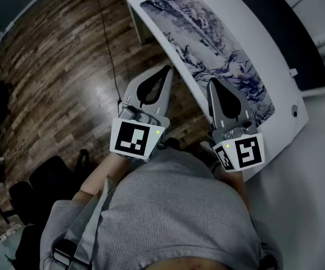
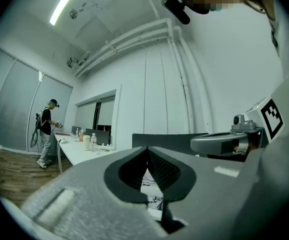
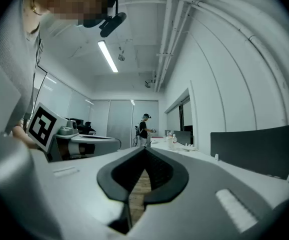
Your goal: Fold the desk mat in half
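The desk mat (image 1: 207,44), printed with a pale blue-grey illustration, lies flat and unfolded along the white tabletop (image 1: 275,66), its long side close to the tabletop's front edge. The right claw (image 1: 212,83) hangs over the mat's near end, jaws closed together with nothing between them; its own view shows only wooden floor through the gap behind the tips (image 3: 145,149). The left claw (image 1: 168,69) is likewise closed and empty, its tip just beside the tabletop's front edge, above the wooden floor (image 1: 55,66). A strip of the mat shows through the gap in the left gripper view (image 2: 152,191). A dark partition (image 1: 275,16) borders the tabletop's far side. A person (image 2: 46,131) stands well apart at another table.
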The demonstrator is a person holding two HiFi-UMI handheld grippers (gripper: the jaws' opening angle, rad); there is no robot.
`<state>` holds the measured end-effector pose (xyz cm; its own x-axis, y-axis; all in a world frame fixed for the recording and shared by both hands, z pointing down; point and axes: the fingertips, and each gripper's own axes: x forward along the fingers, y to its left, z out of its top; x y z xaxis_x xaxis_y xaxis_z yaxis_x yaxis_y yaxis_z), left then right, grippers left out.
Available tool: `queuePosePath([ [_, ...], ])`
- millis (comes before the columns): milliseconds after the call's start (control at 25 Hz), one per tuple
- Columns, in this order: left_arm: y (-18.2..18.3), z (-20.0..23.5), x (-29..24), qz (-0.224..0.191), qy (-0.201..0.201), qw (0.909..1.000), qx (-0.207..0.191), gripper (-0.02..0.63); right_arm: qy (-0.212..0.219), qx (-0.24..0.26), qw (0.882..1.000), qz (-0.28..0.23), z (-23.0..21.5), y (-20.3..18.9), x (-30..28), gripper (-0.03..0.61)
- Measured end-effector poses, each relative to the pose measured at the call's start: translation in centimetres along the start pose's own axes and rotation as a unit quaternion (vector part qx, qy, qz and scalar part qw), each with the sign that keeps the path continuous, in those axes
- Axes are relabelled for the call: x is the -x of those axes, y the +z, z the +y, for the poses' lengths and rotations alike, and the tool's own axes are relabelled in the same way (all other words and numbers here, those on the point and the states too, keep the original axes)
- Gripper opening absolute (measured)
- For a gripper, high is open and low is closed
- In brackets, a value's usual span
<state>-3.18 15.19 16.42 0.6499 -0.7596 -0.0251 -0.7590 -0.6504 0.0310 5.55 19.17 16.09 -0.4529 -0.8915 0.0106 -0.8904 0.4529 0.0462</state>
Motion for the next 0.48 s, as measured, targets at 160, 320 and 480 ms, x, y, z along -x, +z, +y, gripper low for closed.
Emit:
queuePosePath([
  [160,-0.2,-0.4,-0.2,-0.001,0.004,1.0000,0.004,0.000,0.004,0.004,1.000,0.000,-0.3,-0.4,0.5,0.002],
  [320,-0.4,-0.9,-0.5,-0.003,0.012,0.9999,0.003,0.000,0.003,0.013,1.000,0.005,-0.9,-0.9,1.1,0.002],
  [480,-0.7,-1.4,-0.5,-0.002,0.021,0.9997,0.008,0.000,0.001,0.014,1.000,0.003,-1.4,-1.1,2.0,0.002],
])
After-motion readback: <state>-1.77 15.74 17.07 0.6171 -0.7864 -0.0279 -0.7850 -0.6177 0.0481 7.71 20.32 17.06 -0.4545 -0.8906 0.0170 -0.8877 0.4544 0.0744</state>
